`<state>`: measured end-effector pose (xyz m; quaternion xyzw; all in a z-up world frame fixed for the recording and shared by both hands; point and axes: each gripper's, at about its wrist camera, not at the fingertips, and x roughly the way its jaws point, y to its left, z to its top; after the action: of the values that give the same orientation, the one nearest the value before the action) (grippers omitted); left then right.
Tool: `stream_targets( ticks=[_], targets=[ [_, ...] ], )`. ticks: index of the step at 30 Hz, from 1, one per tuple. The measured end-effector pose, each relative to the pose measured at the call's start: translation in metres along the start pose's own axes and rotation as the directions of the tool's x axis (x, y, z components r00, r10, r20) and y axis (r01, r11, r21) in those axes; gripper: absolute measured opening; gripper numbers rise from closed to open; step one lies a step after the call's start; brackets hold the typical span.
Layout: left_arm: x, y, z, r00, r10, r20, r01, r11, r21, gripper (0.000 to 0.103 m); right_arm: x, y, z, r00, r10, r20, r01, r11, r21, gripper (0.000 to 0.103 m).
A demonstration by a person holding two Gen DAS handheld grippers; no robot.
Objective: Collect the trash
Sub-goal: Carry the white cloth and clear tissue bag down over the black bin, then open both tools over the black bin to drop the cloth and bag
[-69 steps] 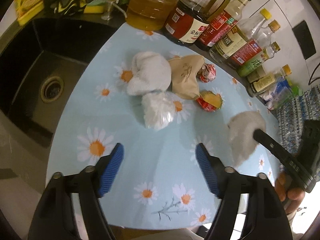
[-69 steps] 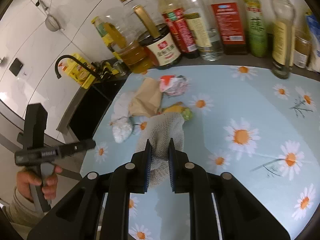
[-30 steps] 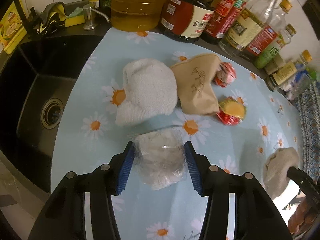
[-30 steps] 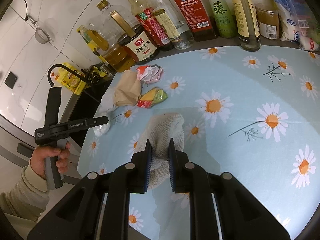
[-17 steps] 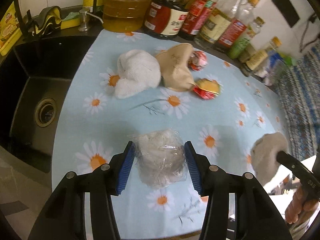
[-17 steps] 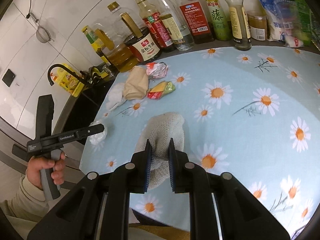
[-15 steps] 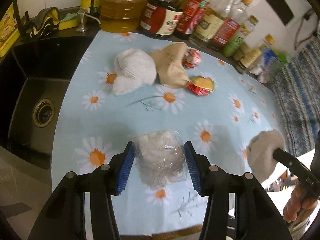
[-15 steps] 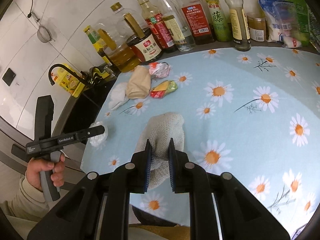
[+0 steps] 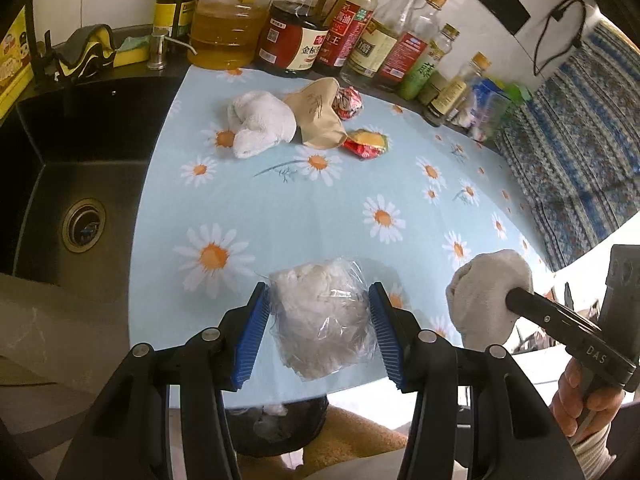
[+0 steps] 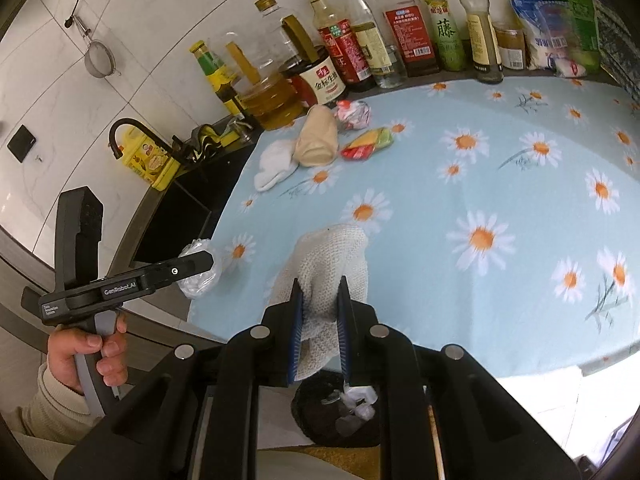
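Note:
My left gripper [image 9: 318, 328] is shut on a clear plastic bag of white scraps [image 9: 324, 320], held above the table's front edge. My right gripper [image 10: 319, 312] is shut on a crumpled grey-white knit cloth [image 10: 332, 264], also seen at the right of the left wrist view as the cloth [image 9: 486, 292]. Below the table edge stands a dark trash bin [image 10: 340, 412] with white scraps inside, seen too as the bin [image 9: 276, 420]. On the daisy tablecloth lie a white cloth [image 9: 260, 122], a tan paper bag [image 9: 320, 116], a red-silver wrapper [image 9: 349, 103] and a red-yellow wrapper [image 9: 368, 144].
Several oil and sauce bottles [image 9: 304, 28] line the back of the counter. A black sink [image 9: 60, 184] with a drain lies to the left. A blue patterned cloth [image 9: 580, 120] hangs at the right. A person's hand [image 10: 92, 356] grips the left tool.
Both grippers have drawn back toward the table's front edge with their loads still held. The trash bin has come into view below them.

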<state>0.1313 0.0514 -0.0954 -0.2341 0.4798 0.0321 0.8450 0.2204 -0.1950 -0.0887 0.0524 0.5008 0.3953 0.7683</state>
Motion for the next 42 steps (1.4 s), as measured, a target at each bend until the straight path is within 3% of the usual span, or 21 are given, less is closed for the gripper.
stream_targets(
  ticks=[12,21,31,42],
  targets=[
    [-0.015,0.015,-0.054,0.996,-0.058,-0.075,0.062,0.996,0.064,0.049,0.011,0.031,-0.054,0.998,-0.038,-0.041,0.04,0.998,0.051,0.017],
    [-0.005,0.025,-0.096,0.985,-0.084,-0.152,0.094,0.994,0.059,0.049,0.029,0.039,-0.096,0.991,-0.051,-0.122,0.06,0.996,0.069,0.017],
    [0.024,0.047,-0.142,0.964,-0.092,-0.25,0.093,0.996,-0.009,0.049,0.065,0.035,-0.141,0.962,-0.062,-0.265,0.088,0.992,0.087,0.018],
    [0.06,0.061,-0.178,0.935,-0.061,-0.349,0.037,0.996,-0.076,0.049,0.095,0.014,-0.151,0.935,-0.041,-0.354,0.083,0.991,0.104,0.018]
  ],
)
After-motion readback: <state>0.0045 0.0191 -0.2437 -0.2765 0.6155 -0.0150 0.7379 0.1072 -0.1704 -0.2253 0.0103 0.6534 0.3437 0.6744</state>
